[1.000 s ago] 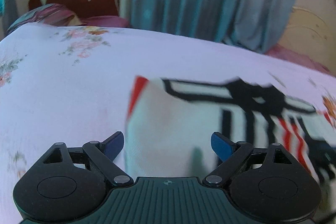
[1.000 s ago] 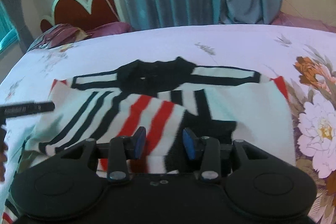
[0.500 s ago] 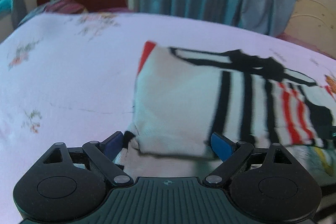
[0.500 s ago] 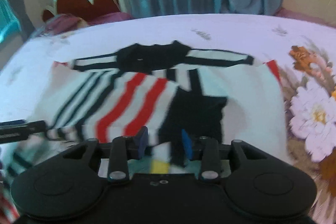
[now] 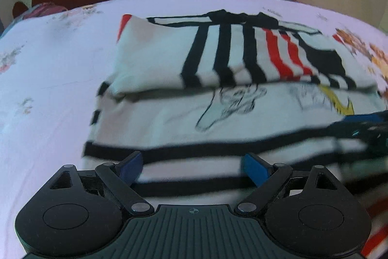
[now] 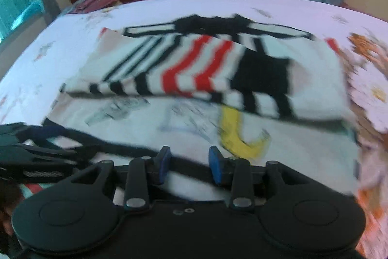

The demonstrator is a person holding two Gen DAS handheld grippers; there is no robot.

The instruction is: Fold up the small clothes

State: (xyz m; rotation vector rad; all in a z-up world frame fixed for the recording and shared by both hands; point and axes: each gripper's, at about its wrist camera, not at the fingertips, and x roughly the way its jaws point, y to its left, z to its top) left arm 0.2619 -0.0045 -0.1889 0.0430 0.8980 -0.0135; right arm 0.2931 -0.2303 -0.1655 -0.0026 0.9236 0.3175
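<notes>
Two grippers hover over a striped shirt (image 5: 218, 98) lying mid-bed, bare sheet (image 5: 48, 113) along its left edge. The left gripper (image 5: 192, 168) gapes wide, empty. The right gripper (image 6: 189, 163), part-open, holds nothing; its pads (image 6: 214, 162) flank the near hem.

A small striped shirt, partly folded, on the bed

The shirt (image 5: 218, 98) lies flat on the bed sheet (image 5: 48, 79), white with black stripes, some red stripes and one solid black patch. Its far part is folded over toward the near side, so a doubled layer (image 6: 194, 69) rests on the lower half, and the fold's free edge runs across the middle. Under this edge the front is visible with a sketched drawing in black lines (image 5: 230, 101) and a yellow curved shape (image 6: 240, 137). The near hem shows long black bands. Both views are blurred, so finer details cannot be read.
</notes>
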